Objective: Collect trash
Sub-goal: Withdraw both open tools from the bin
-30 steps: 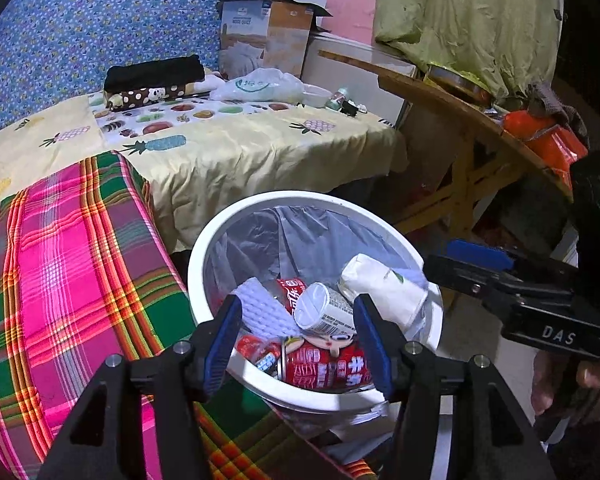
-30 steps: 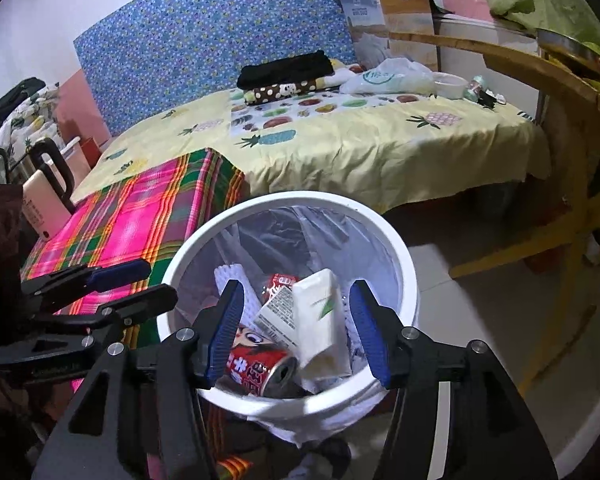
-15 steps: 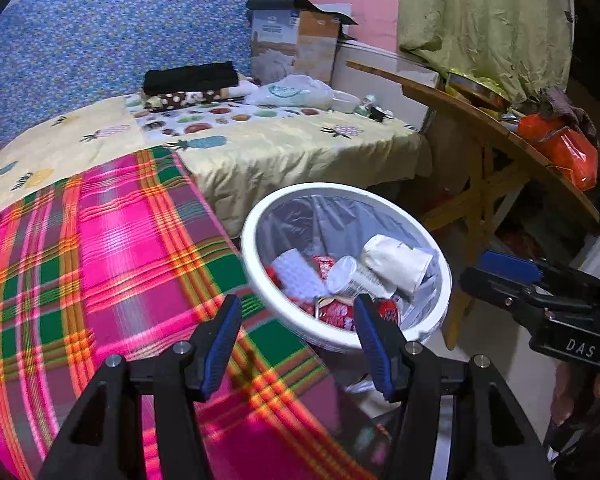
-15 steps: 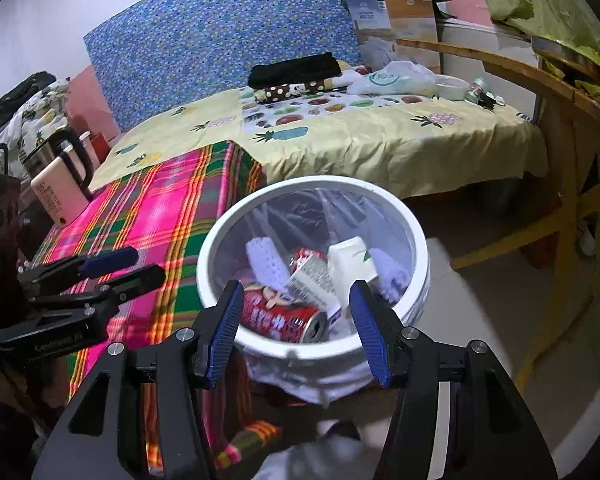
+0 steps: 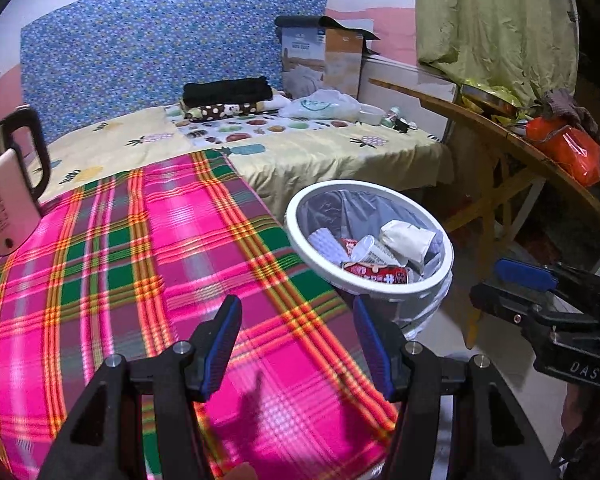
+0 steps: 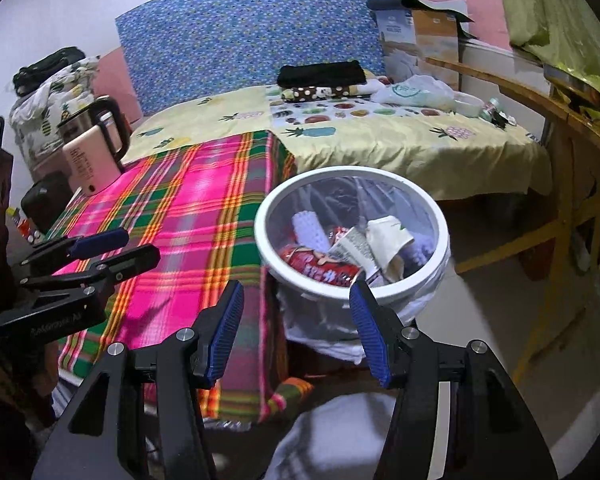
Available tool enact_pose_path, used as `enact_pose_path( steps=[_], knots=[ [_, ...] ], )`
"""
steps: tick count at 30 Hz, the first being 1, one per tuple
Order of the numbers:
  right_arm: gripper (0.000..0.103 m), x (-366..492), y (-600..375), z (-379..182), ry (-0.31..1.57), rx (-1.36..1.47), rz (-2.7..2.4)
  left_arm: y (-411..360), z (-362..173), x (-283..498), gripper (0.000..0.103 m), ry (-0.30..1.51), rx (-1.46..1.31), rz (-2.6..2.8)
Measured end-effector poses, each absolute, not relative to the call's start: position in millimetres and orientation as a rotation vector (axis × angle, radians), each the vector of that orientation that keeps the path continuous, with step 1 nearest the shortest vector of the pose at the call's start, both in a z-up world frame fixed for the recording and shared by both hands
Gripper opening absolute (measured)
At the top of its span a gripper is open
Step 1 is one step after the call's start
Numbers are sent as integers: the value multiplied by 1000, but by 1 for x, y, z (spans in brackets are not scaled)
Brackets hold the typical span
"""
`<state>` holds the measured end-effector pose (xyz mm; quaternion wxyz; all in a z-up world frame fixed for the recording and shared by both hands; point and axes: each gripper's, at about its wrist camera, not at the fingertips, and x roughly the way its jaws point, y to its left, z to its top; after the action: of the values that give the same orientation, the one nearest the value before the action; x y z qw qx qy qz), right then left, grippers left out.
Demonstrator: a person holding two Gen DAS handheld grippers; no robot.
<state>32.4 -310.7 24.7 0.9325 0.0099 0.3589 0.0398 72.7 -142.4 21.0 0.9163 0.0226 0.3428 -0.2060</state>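
Note:
A white trash bin (image 5: 300,236) (image 6: 440,252) with a grey liner stands beside the plaid-covered table. It holds a red can (image 5: 380,274) (image 6: 320,266), a white crumpled packet (image 5: 408,236) (image 6: 388,236), a paper cup and other trash. My left gripper (image 5: 296,344) is open and empty over the plaid cloth (image 5: 140,260), left of the bin. My right gripper (image 6: 296,332) is open and empty, low in front of the bin. Each gripper shows in the other's view, the right (image 5: 540,312) and the left (image 6: 88,264).
A pink kettle (image 5: 4,204) (image 6: 92,156) stands at the table's far left. A bed with a yellow sheet (image 5: 320,148) lies behind, with folded clothes and a plastic bag on it. A wooden table (image 5: 520,152) with an orange bag stands to the right.
Both grippers have pulled back and leftward from above the bin. The bin now sits farther off and to the right, and more plaid cloth shows. Both stayed open.

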Motion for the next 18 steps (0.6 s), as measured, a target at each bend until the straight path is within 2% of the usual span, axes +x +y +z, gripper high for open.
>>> enact_pose_path(
  steps=[18],
  knots=[
    [56,10,-293,21,734,-6,108,-119,14,38,60,709,30,-343]
  ],
)
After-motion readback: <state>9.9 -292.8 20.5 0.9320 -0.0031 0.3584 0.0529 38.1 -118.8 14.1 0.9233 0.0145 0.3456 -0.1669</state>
